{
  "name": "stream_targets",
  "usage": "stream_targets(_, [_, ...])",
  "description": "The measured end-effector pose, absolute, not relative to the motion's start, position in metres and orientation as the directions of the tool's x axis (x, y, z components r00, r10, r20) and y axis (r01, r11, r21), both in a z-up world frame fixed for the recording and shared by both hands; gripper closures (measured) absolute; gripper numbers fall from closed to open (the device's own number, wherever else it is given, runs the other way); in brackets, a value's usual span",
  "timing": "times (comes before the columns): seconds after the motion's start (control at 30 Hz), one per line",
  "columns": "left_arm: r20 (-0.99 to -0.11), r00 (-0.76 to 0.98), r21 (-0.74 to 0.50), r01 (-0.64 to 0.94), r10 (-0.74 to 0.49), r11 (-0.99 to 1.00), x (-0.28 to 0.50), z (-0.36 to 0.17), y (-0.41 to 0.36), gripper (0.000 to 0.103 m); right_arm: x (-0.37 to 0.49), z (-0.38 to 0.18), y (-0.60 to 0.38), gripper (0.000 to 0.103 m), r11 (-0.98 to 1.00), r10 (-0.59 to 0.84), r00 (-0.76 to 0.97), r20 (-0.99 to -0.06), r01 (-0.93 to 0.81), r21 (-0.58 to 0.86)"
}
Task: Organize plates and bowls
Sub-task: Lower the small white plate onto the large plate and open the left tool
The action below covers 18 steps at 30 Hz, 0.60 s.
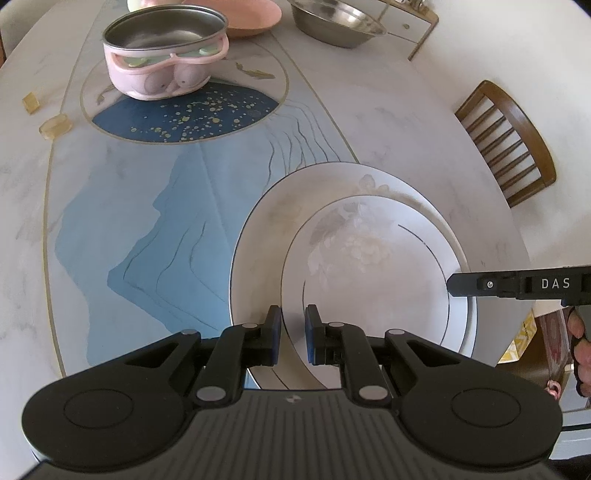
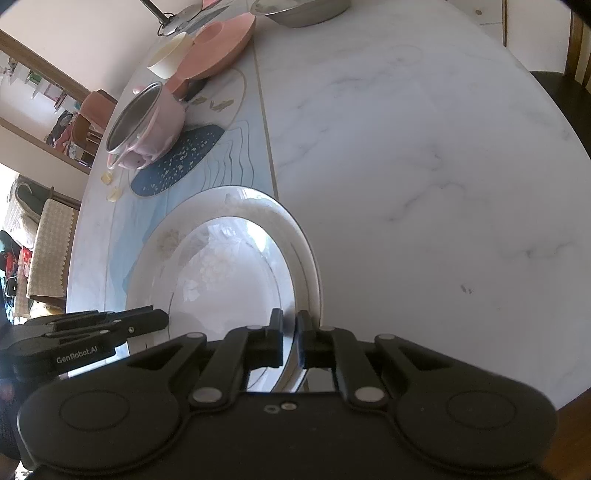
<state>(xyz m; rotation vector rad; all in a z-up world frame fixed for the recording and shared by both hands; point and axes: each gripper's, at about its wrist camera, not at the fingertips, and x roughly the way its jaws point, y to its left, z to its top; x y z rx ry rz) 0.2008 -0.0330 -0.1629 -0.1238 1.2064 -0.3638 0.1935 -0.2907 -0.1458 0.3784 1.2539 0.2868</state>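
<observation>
Both grippers pinch the small plate's (image 1: 369, 266) rim, left gripper (image 1: 293, 334) and right gripper (image 2: 290, 338), over the large plate (image 1: 266, 229). The pink bowl (image 1: 166, 62), pink plate (image 1: 247, 18) and steel bowl (image 1: 336, 22) remain unsorted on the table (image 1: 399, 122).

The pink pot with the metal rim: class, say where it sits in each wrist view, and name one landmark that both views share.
Left wrist view: the pink pot stands upper left, on the dark blue speckled patch.
Right wrist view: the pot is left of centre, upper half, tilted by the lens.
Shared landmark: the blue patch at its base.
</observation>
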Motion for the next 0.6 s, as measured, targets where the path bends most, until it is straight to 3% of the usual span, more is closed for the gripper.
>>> stream_targets(0.47, [-0.882,0.348,-0.258,0.210,-0.319,0.943,0.194,-0.145,-0.021,0.090,0.195,-0.142,-0.278,0.093,0.932,0.354,0.295,-0.888,-0.025,0.363])
stream_targets(0.6, [-0.867,0.375,-0.269,0.202,-0.328,0.942,0.191,-0.140,-0.020,0.090,0.195,-0.140,-0.271,0.087,0.942,0.331,0.292,-0.897,-0.043,0.334])
